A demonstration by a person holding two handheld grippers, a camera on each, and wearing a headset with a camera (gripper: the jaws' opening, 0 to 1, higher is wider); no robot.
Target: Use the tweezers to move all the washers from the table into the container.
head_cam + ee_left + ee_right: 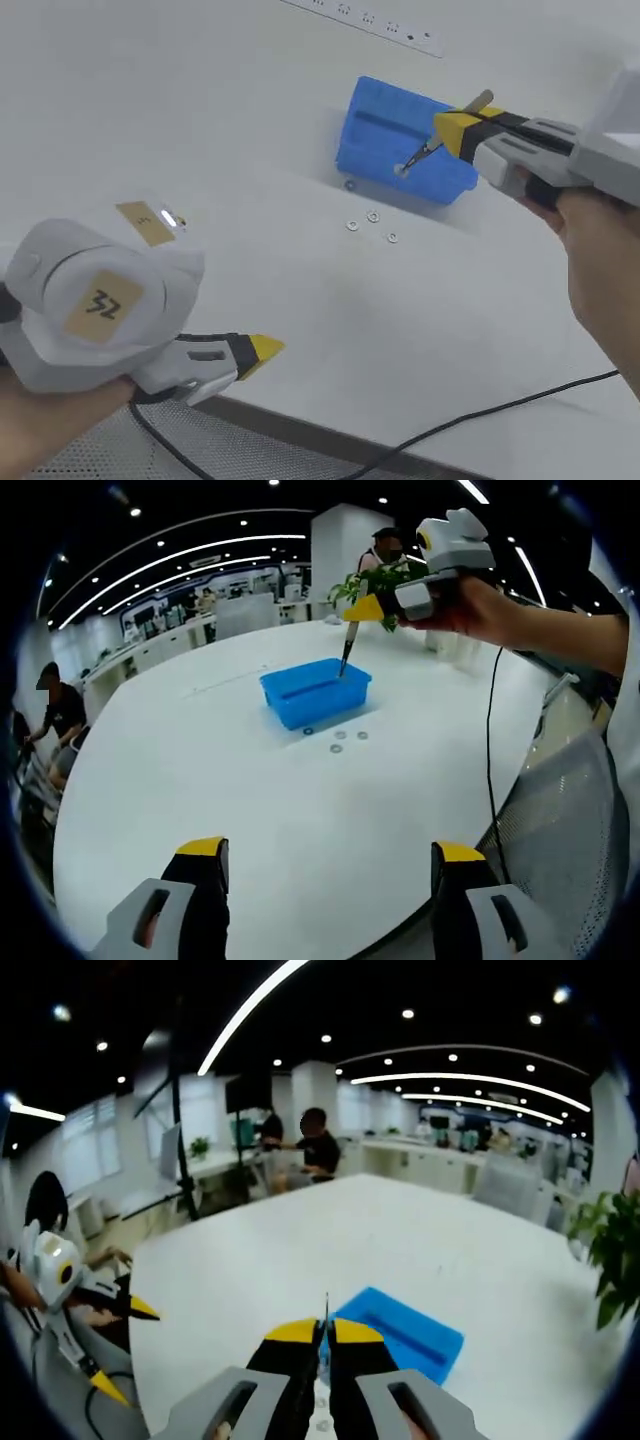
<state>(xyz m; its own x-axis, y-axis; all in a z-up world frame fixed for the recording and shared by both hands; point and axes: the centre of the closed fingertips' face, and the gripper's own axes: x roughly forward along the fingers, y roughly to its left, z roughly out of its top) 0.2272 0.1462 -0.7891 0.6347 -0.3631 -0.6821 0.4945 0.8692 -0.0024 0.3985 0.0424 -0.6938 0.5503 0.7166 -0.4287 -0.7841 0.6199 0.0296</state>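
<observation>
The blue container stands on the white table, right of middle. My right gripper is shut on the tweezers, which point down into the container, and a small grey ring seems to sit at their tips. Several washers lie on the table just in front of the container. My left gripper hovers low at the near left, open and holding nothing. In the left gripper view the container, the washers and the right gripper with the tweezers lie ahead.
A black cable runs across the table's near right corner. A mesh chair back sits below the table's front edge. A power strip lies at the far edge. People sit at other desks beyond.
</observation>
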